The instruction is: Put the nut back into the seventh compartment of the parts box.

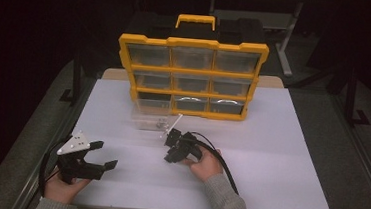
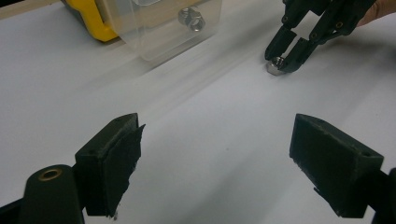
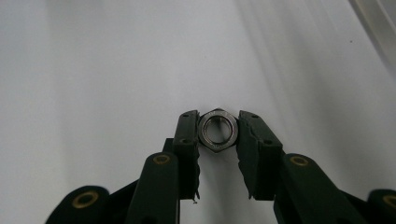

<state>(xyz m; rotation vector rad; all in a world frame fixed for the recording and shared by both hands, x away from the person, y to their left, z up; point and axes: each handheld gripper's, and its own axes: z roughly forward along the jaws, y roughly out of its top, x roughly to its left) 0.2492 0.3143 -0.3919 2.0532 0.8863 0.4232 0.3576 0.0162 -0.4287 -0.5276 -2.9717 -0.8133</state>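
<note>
My white worktop [image 1: 279, 157] carries a yellow organizer [image 1: 191, 77] standing upright at the far side, its drawers facing me. One slot at its lower left looks vacated, and a clear drawer [image 1: 154, 119] sits out on the worktop just in front of it; from the left gripper view I see at least one nut inside that drawer [image 2: 192, 19].

My left claw [image 1: 103, 154] rests low at the near left with its jaws wide apart, holding nothing, well apart from the action.

My right claw [image 3: 218, 135] is down at the worktop near the drawer, its two tips pressed against opposite flats of a steel hex nut [image 3: 218, 130] that lies flat on the surface.

The risk I judge here is the nut itself: it is thin and slick, and the tips grip only its edges. If I lift unevenly or ease the squeeze, it could pivot and pop out. It might then roll off across the smooth worktop. Swinging carelessly toward the drawer could also clip its wall and shove it.
</note>
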